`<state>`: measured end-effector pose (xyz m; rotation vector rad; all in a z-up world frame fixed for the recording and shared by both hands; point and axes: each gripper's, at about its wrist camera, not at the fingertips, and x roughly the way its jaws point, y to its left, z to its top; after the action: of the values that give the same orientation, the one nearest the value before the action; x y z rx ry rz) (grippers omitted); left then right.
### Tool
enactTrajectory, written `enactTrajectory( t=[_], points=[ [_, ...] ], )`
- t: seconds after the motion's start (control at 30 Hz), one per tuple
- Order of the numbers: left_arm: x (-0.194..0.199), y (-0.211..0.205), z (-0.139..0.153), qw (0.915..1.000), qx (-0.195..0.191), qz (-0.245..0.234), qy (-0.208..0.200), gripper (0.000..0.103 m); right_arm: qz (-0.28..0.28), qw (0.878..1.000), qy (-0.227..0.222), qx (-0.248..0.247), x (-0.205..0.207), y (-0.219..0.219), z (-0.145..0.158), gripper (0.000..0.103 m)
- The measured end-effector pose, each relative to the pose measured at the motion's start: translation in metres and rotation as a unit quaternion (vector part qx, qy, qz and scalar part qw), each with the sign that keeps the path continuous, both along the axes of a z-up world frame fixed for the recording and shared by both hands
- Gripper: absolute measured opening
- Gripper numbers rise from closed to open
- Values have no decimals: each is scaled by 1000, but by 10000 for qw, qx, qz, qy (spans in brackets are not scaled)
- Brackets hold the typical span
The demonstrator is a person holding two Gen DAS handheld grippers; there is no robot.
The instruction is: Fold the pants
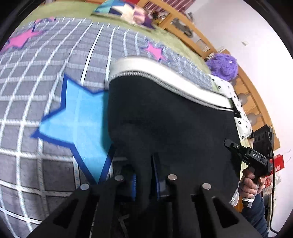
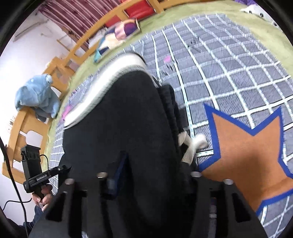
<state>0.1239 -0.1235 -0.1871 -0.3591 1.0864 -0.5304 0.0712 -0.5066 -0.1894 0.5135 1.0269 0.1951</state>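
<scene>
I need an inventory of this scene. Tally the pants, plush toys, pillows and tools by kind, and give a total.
Pants: 1
Plush toys: 2, purple plush, blue plush
Pillows: 2, patchwork pillow, white dotted pillow
Tools: 2, left tool, right tool
Total: 7

"DAS" — white letters on the right gripper point(image 1: 231, 143); the print on the left gripper point(image 2: 65, 167) is too blurred.

pants point(image 1: 170, 117): 1 | claws: 2 — left claw point(image 1: 144, 175), right claw point(image 2: 150, 175) | plush toys: 2 — purple plush point(image 1: 222, 66), blue plush point(image 2: 36, 95)
</scene>
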Motion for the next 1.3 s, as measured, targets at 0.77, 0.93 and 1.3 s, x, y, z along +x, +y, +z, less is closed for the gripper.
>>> enactTrajectory(
  t=[0.77,0.93,1.3],
  points=[
    [66,143,103,9882,627,846,-1113,10,275,9956,-831,344,76,150,50,26],
    [91,178,91,9862,746,1049,-1040,10,488,9947,-793,431,120,191,41,25],
    [104,182,18,9815,1597,1010,-314,31,583,9982,-128,-94,146,200,-10,47]
  ],
)
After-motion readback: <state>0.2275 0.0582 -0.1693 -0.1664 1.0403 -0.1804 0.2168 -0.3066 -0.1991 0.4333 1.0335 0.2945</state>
